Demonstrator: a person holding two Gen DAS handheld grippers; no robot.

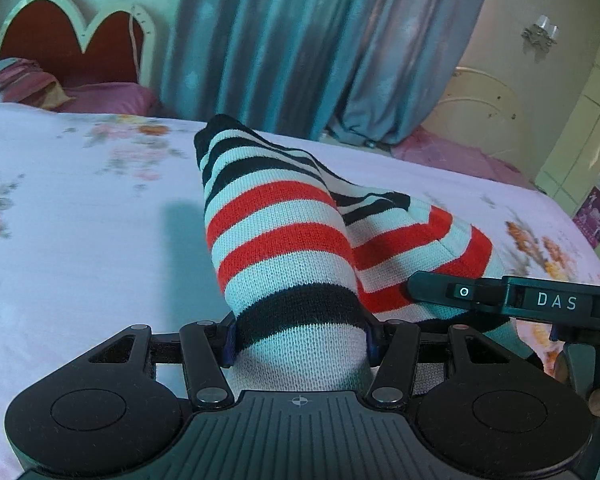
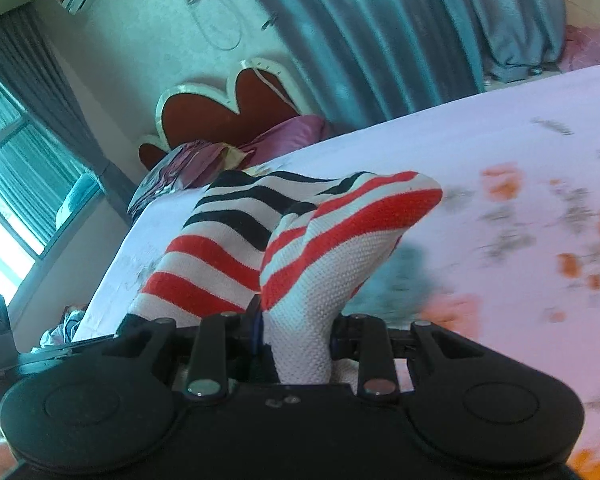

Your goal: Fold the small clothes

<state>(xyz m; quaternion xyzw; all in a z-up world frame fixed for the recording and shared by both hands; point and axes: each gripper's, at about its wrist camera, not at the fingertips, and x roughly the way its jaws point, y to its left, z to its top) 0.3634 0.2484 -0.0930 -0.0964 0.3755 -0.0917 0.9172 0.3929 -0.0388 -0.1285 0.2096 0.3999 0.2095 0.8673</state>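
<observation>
A small knitted garment [image 1: 284, 240] with red, white and black stripes is held up over the bed. My left gripper [image 1: 302, 340] is shut on one end of it, with the cloth bunched between the jaws. My right gripper [image 2: 296, 336] is shut on another part of the same striped garment [image 2: 300, 248], which stands up in front of it. The right gripper also shows in the left wrist view [image 1: 512, 300], close at the right, against the cloth. The garment's folds hang between the two grippers, lifted off the sheet.
The bed has a white floral sheet [image 1: 80, 208]. A red headboard [image 1: 72, 48] and purple pillows [image 1: 112, 98] stand at its far end. Blue curtains [image 1: 300, 40] hang behind. A window [image 2: 16, 184] is at the left in the right wrist view.
</observation>
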